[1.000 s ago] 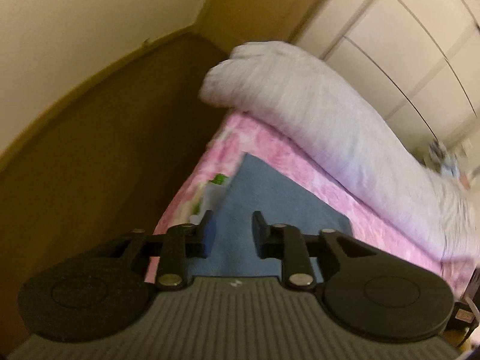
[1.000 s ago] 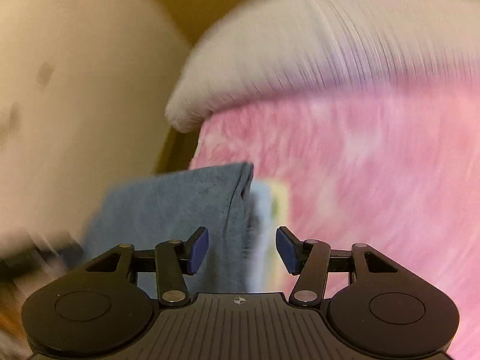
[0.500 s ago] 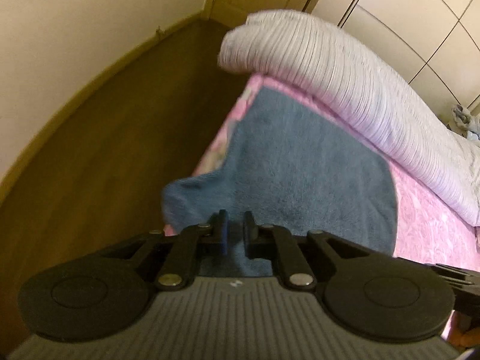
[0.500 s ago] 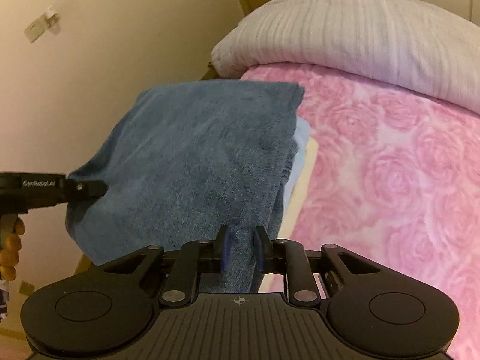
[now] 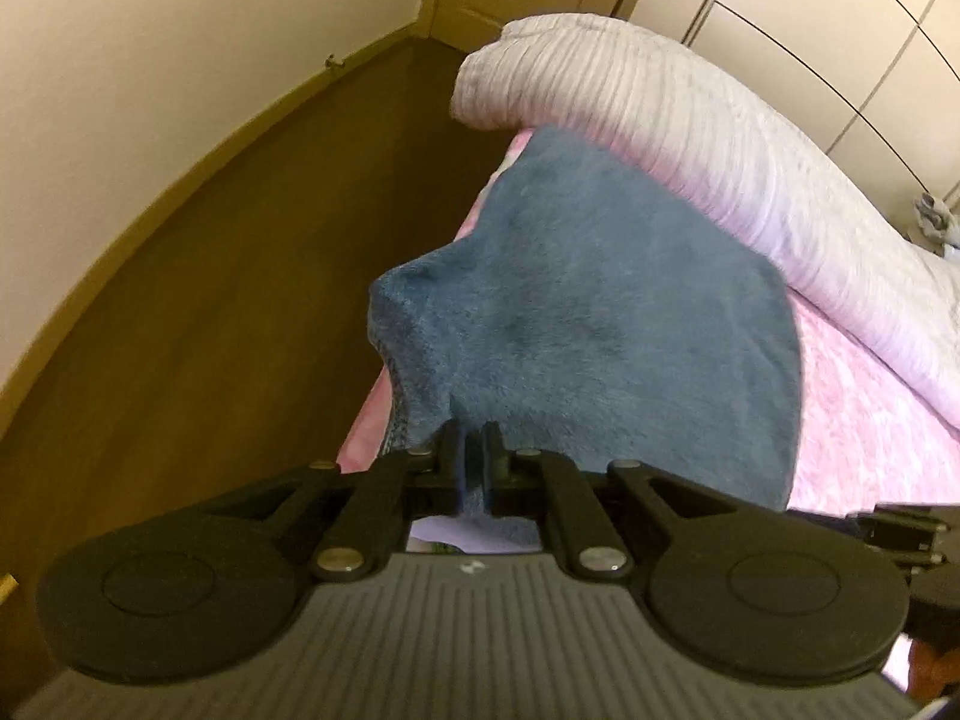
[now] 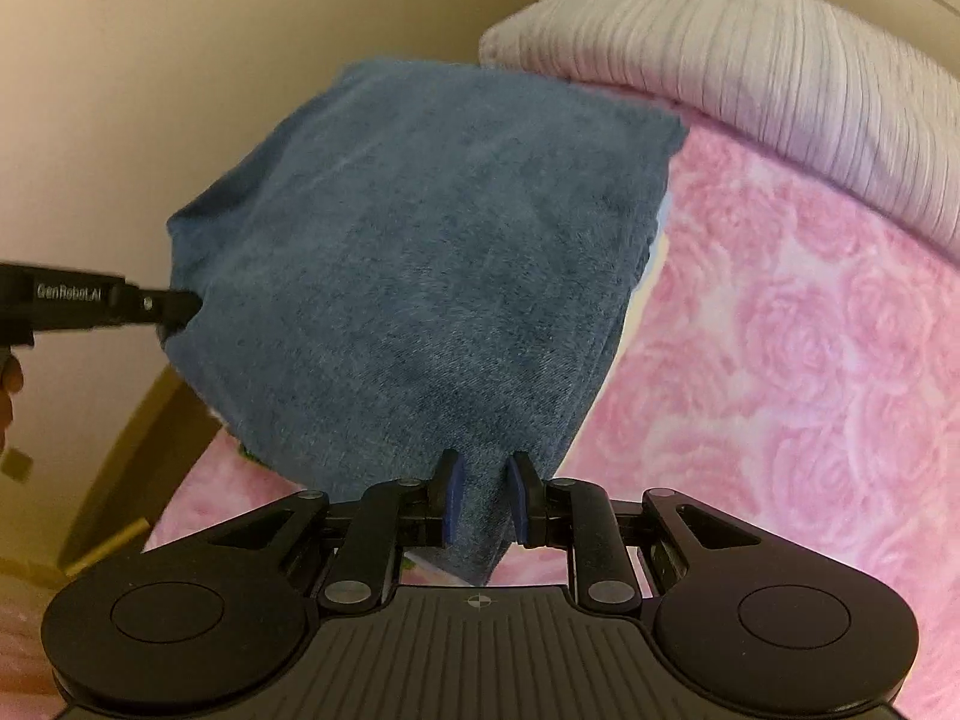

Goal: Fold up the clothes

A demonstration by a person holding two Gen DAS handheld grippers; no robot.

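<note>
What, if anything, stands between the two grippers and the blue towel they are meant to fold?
Nothing visible does. The left gripper is closing on the near edge of the blue towel, with cloth between its fingers, and the right gripper is clamped on another part of that edge.

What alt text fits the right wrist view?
The right tool pinches the near edge of a blue towel above a pink rose-print bedspread; the left tool grips its left corner, with a white pillow behind.
</note>
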